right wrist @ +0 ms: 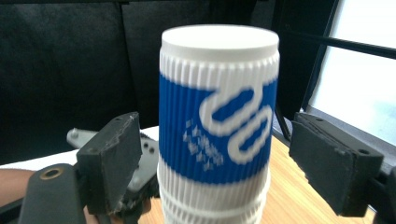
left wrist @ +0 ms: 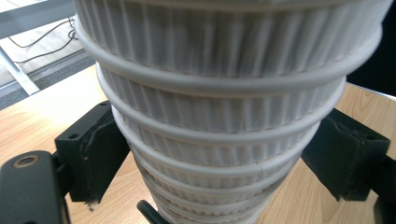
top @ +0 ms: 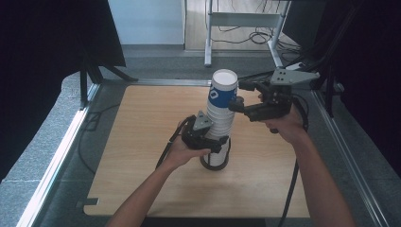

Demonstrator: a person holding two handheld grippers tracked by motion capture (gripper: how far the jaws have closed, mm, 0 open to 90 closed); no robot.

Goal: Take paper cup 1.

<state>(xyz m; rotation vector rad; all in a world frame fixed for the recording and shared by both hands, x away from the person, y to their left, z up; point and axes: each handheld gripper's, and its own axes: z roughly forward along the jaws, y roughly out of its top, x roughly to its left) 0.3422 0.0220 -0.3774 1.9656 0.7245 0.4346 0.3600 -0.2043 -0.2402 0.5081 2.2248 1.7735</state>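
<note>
Standing at the centre of the high view, a tall stack of paper cups rests upside down on the wooden table. It is made of nested white ribbed cups, the uppermost being the blue-banded top cup. The left gripper clamps the stack low down — in its own view both pads bear on the ribbed wall at the frame's lower left and lower right. The right gripper, at the upper right of the stack, has its jaws spread wide; each pad stands clear of the top cup, which sits between them. Such cups are probably light and easily crushed, the ribbing giving some friction. A gentle hold on the mid-wall — below the closed base, above the rolled rim — seems best for lifting one off.
</note>
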